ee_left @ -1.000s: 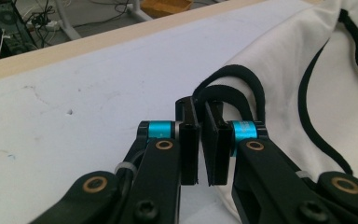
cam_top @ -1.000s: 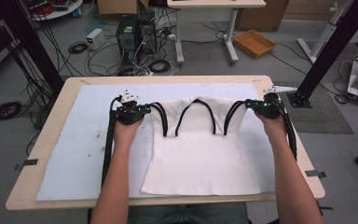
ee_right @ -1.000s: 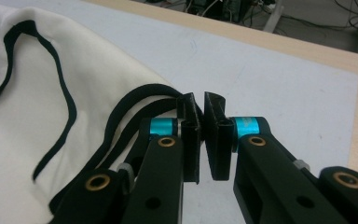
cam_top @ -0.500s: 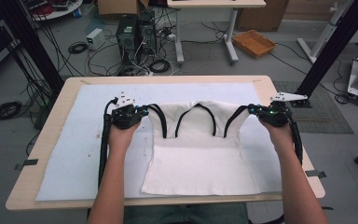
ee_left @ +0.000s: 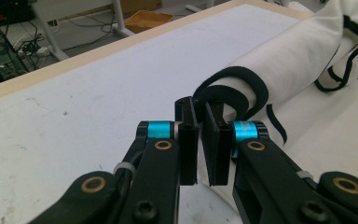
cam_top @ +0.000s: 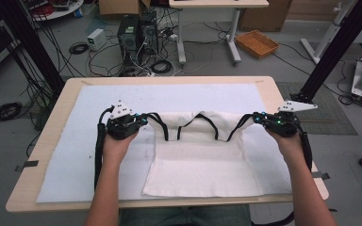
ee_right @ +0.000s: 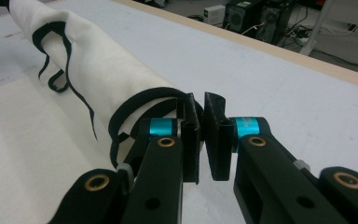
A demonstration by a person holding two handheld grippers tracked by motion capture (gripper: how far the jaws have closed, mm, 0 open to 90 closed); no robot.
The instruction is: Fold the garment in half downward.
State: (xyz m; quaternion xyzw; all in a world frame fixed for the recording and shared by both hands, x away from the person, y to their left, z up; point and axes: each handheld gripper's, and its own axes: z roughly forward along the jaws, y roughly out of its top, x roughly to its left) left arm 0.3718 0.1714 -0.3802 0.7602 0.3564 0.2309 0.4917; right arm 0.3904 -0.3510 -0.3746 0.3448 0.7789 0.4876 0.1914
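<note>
**Both claws clamped on the tank top's black trim**

I'm holding a white tank top point(cam_top: 202, 160) w/ black edging by its two shoulder ends, one claw per side. My left gripper point(cam_top: 143, 120) has its jaws pinched together on the black trim at the garment's left top corner; in the left gripper view point(ee_left: 199, 109) the black band loops out from betw. the jaw tips, w/ white fabric rolled up just beyond. My right gripper point(cam_top: 254, 120) is likewise closed on the trim at the right top corner; in the right gripper view point(ee_right: 200, 109) the black strap curls away from the tips to the left, the cloth bunched into a roll behind it.

The top's upper edge is lifted and stretched betw. the two claws, sagging a bit in the middle where the neckline trim makes two dark arcs. Lower part of the garment lies flat on the white mat point(cam_top: 75, 155), hem towards my side of the table point(cam_top: 56, 101), approx. centred. Mat covers most of the wooden tabletop. My forearms come in from the near edge, one either side of the cloth.
</note>
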